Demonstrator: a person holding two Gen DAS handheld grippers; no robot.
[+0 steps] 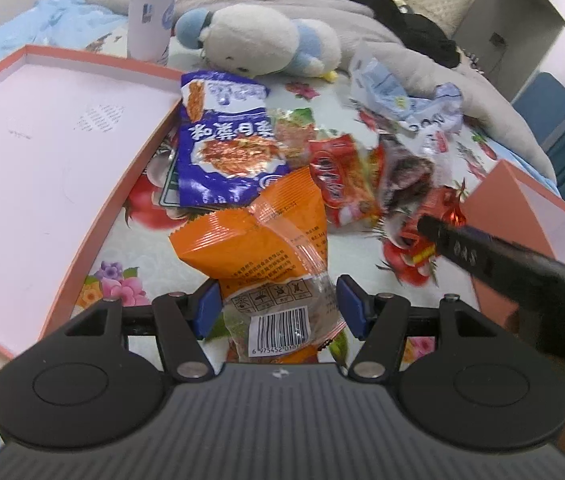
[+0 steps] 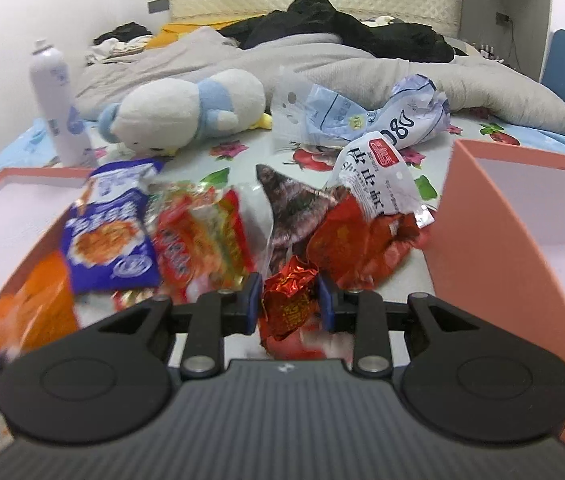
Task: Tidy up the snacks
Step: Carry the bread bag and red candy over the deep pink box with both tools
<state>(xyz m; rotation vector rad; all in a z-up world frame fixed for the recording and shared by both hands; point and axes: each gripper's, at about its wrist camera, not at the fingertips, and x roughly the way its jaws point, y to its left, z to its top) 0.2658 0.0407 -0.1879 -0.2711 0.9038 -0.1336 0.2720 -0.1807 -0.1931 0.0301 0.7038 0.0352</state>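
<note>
An orange snack packet (image 1: 254, 240) sticks up between the blue pads of my left gripper (image 1: 278, 308), which is shut on its barcode end. My right gripper (image 2: 289, 300) is shut on a small red foil candy (image 2: 290, 280); one of its fingers (image 1: 462, 248) shows at the right of the left wrist view. Ahead on the flowered bedsheet lie a blue-purple packet (image 1: 226, 148), a red packet (image 2: 198, 236), a dark packet (image 2: 290, 208), a white packet (image 2: 374, 176) and a red wrapper (image 2: 362, 244). A shallow pink box lid (image 1: 42, 160) lies to the left. A deeper pink box (image 2: 462, 220) stands to the right.
Behind the snack pile lie a white and blue plush toy (image 2: 186, 108) and a crumpled blue-white plastic bag (image 2: 362, 116). A white spray can (image 2: 56, 100) stands at the lid's far corner. A grey blanket (image 2: 322, 60) and black clothes (image 2: 342, 28) cover the bed beyond.
</note>
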